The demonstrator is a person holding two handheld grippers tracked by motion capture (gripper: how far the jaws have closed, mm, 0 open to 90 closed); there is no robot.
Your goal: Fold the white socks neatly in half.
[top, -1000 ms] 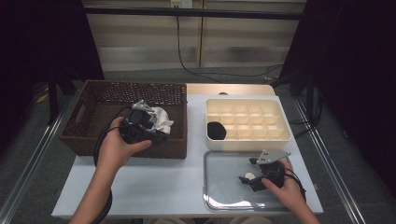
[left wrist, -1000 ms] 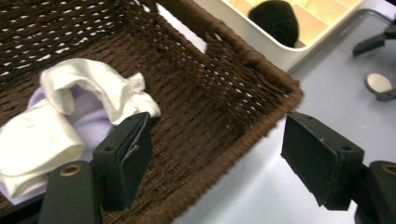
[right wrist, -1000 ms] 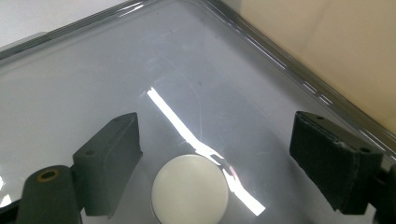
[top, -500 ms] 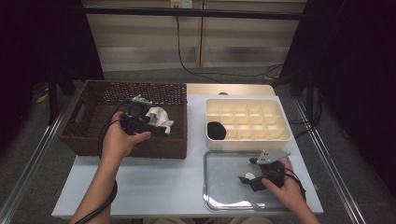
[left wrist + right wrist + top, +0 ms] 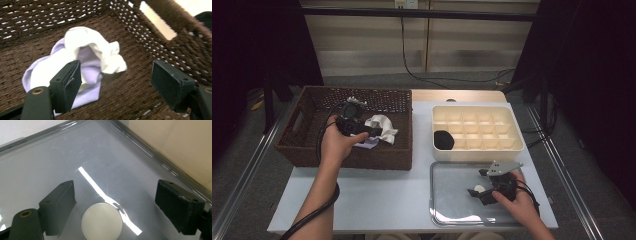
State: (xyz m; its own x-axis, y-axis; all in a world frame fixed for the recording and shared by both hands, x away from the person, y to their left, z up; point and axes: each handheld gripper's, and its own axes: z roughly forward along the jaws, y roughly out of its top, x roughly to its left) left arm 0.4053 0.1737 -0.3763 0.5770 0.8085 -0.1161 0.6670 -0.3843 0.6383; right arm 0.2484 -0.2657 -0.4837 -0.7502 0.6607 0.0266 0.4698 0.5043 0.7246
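Basket (image 5: 307, 145): dark brown woven wicker, coarse and matt, with open gaps in the weave of its walls; the cloth (image 5: 82, 62) lying in it is soft, crumpled fabric, white over pale lilac, without sheen. Tray (image 5: 50, 162): smooth, glossy metal showing fine scratches and a bright streak of reflected light, with a smooth pale disc (image 5: 102, 224) at 6 o'clock between matt black jaw pads of rubbery look. Compartment box (image 5: 477, 131) at 12 o'clock of the tray: smooth cream plastic, matt.
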